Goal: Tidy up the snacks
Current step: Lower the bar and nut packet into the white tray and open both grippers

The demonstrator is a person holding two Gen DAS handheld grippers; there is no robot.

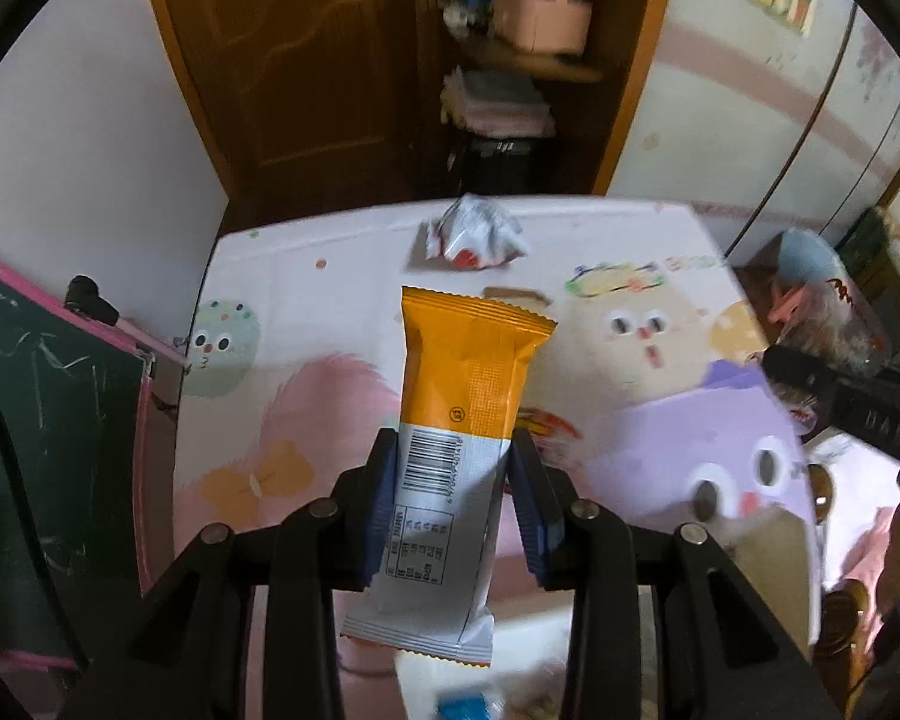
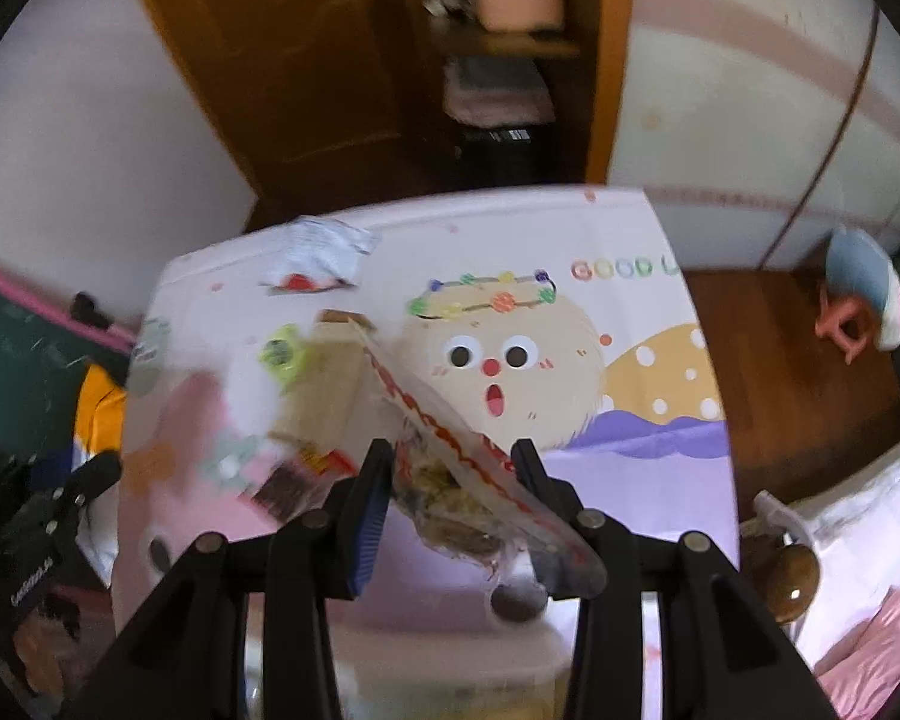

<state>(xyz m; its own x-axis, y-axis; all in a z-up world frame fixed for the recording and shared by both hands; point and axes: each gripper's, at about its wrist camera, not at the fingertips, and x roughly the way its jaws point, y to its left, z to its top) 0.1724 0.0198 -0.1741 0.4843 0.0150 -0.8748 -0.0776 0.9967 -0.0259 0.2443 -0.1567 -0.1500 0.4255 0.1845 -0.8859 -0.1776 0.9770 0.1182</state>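
In the left wrist view my left gripper (image 1: 453,450) is shut on an orange-and-white snack bar wrapper (image 1: 468,372), lifted above the cartoon-printed table (image 1: 306,300). The blue pads (image 1: 384,498) press both sides of its white barcode end. In the right wrist view my right gripper (image 2: 450,462) is shut on a clear snack packet with a red zigzag edge (image 2: 450,450), held tilted, brownish food showing inside. A white crumpled snack bag (image 1: 477,234) lies at the table's far edge; it shows again in the right view (image 2: 321,255). The right gripper's black body (image 1: 858,408) shows at the left view's right edge.
A blurred beige packet (image 2: 324,384) and a red-and-dark wrapper (image 2: 306,474) lie on the table left of the right gripper. A green chalkboard with a pink frame (image 1: 42,420) stands on the left. A wooden door (image 1: 306,60) and shelves are behind the table. A blue wrapper (image 1: 465,708) lies below.
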